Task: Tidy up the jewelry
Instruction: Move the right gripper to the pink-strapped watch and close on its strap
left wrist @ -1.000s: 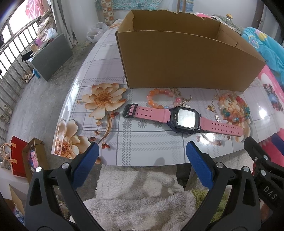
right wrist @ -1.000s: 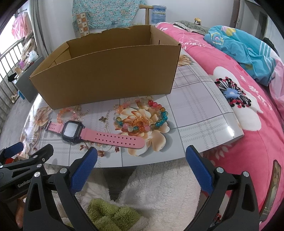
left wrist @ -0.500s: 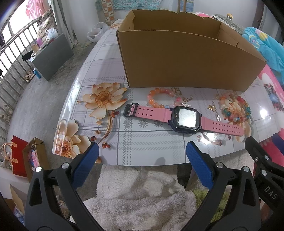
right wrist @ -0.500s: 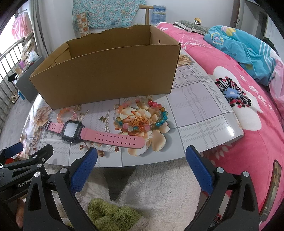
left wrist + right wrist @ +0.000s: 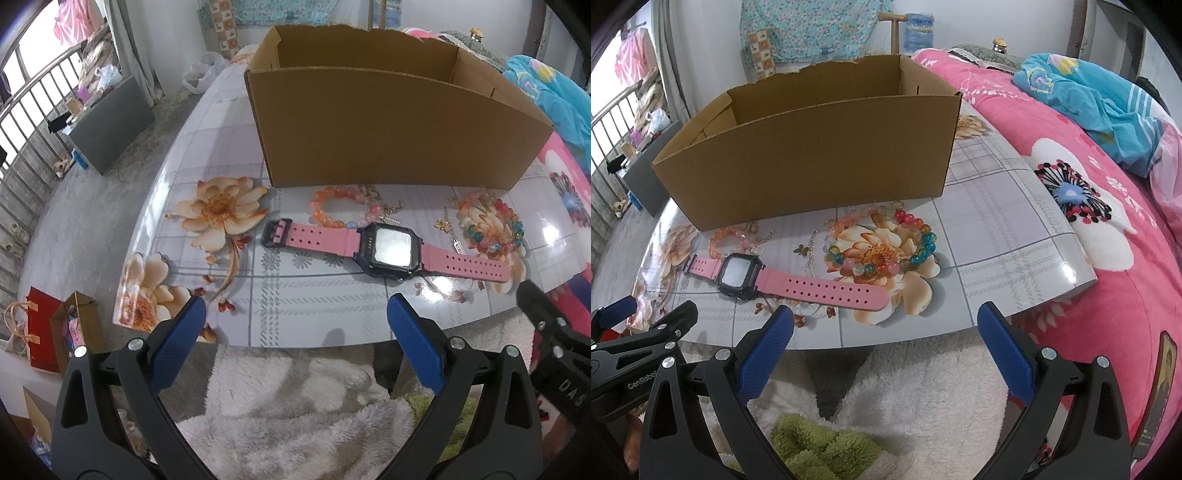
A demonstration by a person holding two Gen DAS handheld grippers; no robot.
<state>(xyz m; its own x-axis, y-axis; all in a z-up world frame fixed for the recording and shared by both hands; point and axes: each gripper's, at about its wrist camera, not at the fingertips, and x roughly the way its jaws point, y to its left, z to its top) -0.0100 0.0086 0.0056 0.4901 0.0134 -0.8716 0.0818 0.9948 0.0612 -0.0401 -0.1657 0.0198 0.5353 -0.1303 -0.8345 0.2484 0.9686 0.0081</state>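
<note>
Pink watch [image 5: 380, 245] lies flat, face up, centre right of the left wrist frame: dark square case, lit grey screen, pink perforated strap, dark buckle at its left end. In the right wrist frame it sits lower left [image 5: 783, 278], strap tip pointing right.

Orange bead bracelet [image 5: 334, 206] is just above the watch, touching the strap; cannot tell whether the small gold chain [image 5: 448, 229] beside the case touches it. Multicolour bead bracelet [image 5: 882, 242] rings the printed flower at mid frame in the right view, just above the strap tip.

Cardboard box [image 5: 388, 136] fills the upper centre, open top, standing on the tabletop [image 5: 314, 302] directly behind the jewelry. What you can see of its inside shows only bare walls; the floor is hidden.

Your left gripper [image 5: 295, 347] hangs off the tabletop's near edge at bottom centre, blue pads wide apart, nothing between them. Your right gripper [image 5: 886, 347] is the same: spread wide, holding nothing, over white fleece [image 5: 923, 398].

Versus a second ago: the watch sits slightly higher in the left frame, so that gripper has crept in a little. The right view is unchanged. No jewelry has moved.
</note>
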